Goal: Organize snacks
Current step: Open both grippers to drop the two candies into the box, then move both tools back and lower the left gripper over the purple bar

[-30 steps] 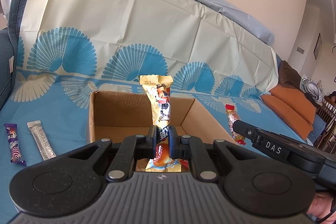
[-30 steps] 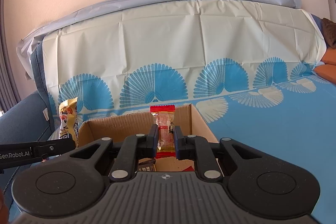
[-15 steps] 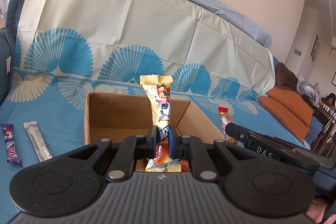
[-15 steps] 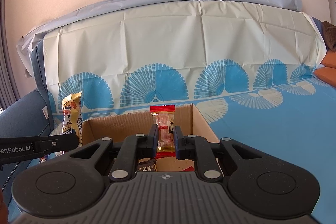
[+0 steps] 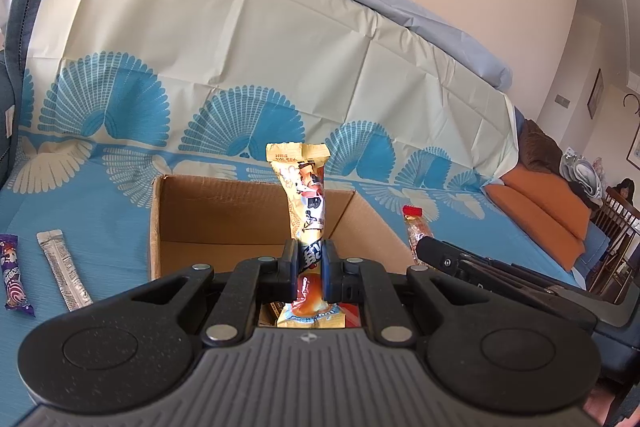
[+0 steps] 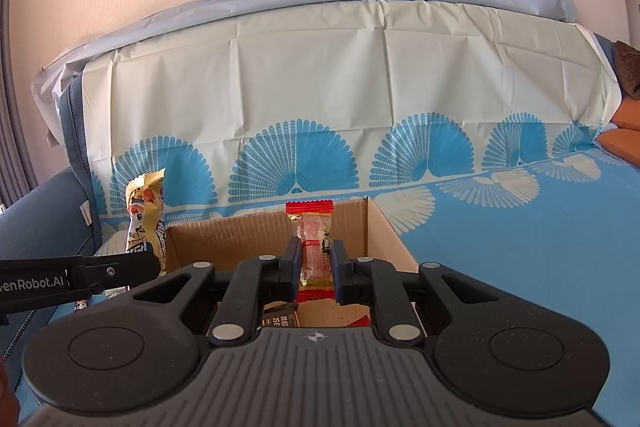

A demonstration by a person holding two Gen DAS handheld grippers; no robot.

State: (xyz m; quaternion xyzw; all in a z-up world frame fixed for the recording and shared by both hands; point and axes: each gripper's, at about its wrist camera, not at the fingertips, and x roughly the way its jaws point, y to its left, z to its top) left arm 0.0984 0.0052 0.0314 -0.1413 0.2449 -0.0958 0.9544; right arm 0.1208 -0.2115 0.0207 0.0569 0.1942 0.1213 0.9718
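Over the open brown cardboard box (image 5: 224,223): left fingers (image 5: 310,259) clamp yellow wrapper (image 5: 306,203), right fingers (image 6: 315,261) clamp red-ended clear packet (image 6: 314,247); purple (image 5: 12,277) and silver (image 5: 64,277) sticks remain lower left.

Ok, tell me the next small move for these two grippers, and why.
Probably lower both packets a little and let go. The left gripper is shut on the yellow snack packet and the right gripper on the red-ended clear packet, both held upright over the open cardboard box, which already holds other snacks.
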